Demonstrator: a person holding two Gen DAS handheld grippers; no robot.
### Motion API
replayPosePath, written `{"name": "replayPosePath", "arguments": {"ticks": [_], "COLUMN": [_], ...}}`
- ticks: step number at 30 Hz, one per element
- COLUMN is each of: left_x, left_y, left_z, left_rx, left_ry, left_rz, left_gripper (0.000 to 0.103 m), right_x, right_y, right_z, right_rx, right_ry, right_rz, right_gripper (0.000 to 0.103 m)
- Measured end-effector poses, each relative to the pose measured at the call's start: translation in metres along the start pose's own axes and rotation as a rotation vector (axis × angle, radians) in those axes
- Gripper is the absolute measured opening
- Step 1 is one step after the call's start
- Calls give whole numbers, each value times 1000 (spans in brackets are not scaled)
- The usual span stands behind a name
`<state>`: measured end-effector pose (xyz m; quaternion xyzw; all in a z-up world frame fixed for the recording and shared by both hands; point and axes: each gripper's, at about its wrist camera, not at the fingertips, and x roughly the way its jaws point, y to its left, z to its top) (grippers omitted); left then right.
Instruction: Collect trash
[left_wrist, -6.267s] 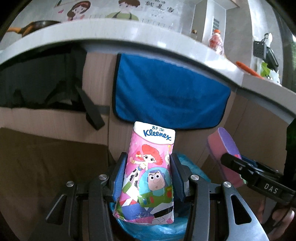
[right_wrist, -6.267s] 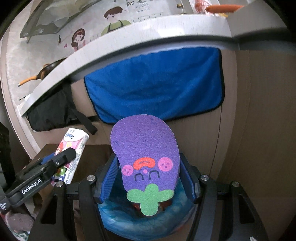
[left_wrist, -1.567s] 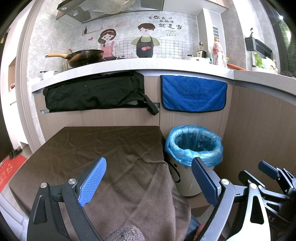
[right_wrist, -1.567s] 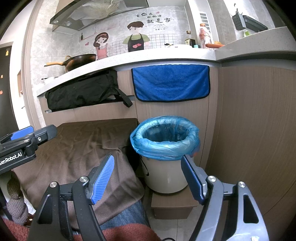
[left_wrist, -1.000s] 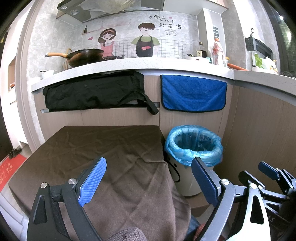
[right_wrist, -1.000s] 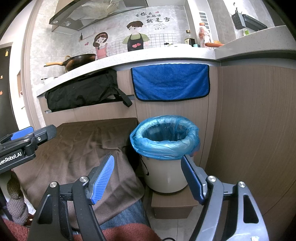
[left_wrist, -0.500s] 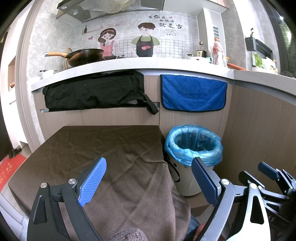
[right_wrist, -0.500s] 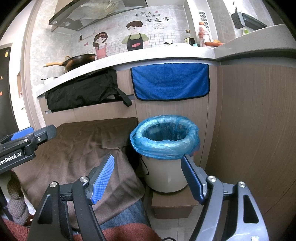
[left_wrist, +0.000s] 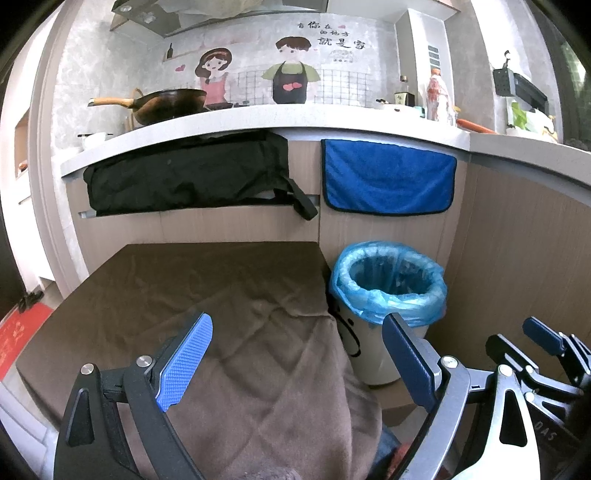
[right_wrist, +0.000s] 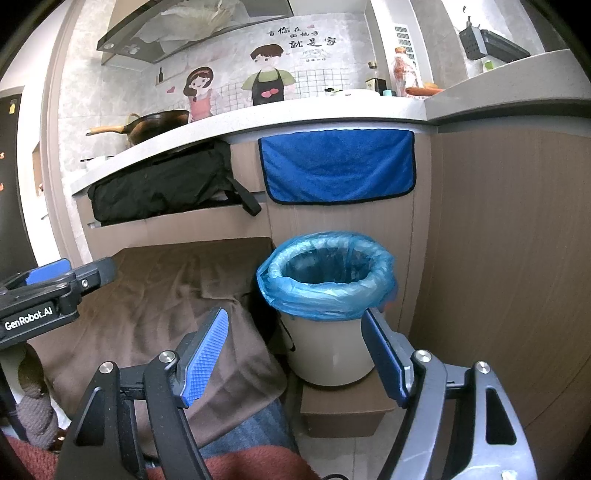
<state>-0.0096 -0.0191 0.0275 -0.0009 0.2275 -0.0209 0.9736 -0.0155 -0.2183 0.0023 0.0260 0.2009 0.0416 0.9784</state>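
A white bin with a blue plastic liner (left_wrist: 388, 280) (right_wrist: 327, 280) stands on a low wooden block against the cabinet, right of a table under a brown cloth (left_wrist: 192, 295) (right_wrist: 155, 295). Nothing shows on the cloth. My left gripper (left_wrist: 295, 354) hangs open over the cloth's near right part, its fingers empty. Back from the bin, my right gripper (right_wrist: 295, 350) is open too and frames the bin's lower body, holding nothing. What lies inside the bin is hidden.
A black bag (left_wrist: 184, 173) sits on a shelf under the counter, and a blue towel (left_wrist: 388, 181) hangs on the cabinet above the bin. A wok (left_wrist: 166, 105) and bottles stand on the counter. Wooden panelling (right_wrist: 509, 258) closes the right side.
Earlier the left gripper held a tissue pack and the right a purple pad over the bin; both now stand back, open and empty. Nothing has moved over the last second.
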Motion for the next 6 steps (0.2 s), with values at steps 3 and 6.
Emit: {"name": "replayPosePath", "arguments": {"ticks": [3, 6], "left_x": [0, 4], "left_y": [-1, 0], "left_z": [0, 1], "left_rx": [4, -2], "left_ry": [0, 4], "left_rz": [-5, -1], "left_gripper": [93, 93], "right_x": [0, 5], "right_y": [-2, -3], "right_z": [1, 2], "right_rx": [12, 23], "right_ry": [3, 22], "right_rz": [-7, 7], "right_gripper": [72, 72]}}
